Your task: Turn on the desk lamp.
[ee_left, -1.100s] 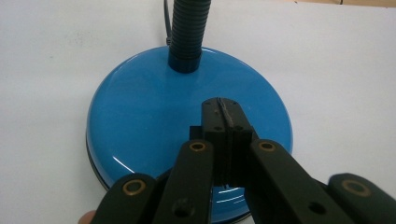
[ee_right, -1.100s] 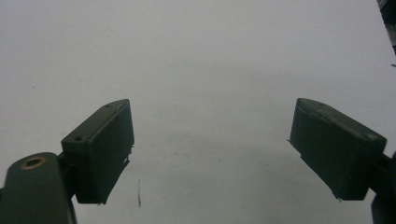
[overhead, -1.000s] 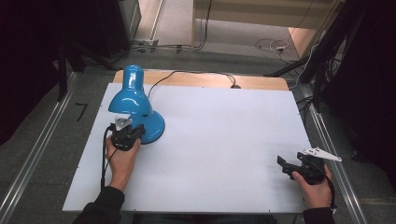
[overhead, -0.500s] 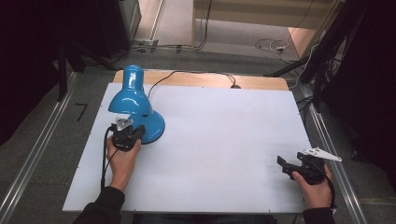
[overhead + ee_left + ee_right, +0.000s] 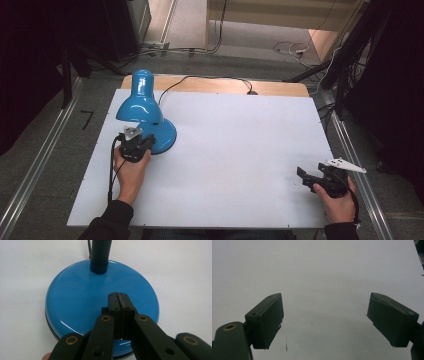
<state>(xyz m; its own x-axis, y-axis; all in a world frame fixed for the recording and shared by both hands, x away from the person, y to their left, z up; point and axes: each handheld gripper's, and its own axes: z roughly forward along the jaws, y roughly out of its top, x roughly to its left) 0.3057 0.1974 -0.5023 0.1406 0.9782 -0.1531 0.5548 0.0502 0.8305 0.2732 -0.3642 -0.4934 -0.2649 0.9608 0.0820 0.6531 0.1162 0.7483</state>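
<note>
The left gripper (image 5: pixel 119 295) hangs with its fingers (image 5: pixel 113 305) clenched together on nothing, their tips over the near half of the glossy blue desk lamp's round base (image 5: pixel 75 302). The likeliest step is a press on that base, perhaps a switch. To do it well, bring the closed tips straight down, since the slick enamel invites a sideways skid, and keep clear of the ribbed blue neck (image 5: pixel 100 252) just beyond them.

The right gripper (image 5: pixel 320 179) rests well apart on the bare white tabletop (image 5: pixel 240 150), fingers (image 5: pixel 265 320) spread wide and released.

Whether the tips touch the base cannot be told. No switch is visible; the fingers cover the spot beneath them. The shade (image 5: pixel 140 102) hides the neck from above.
</note>
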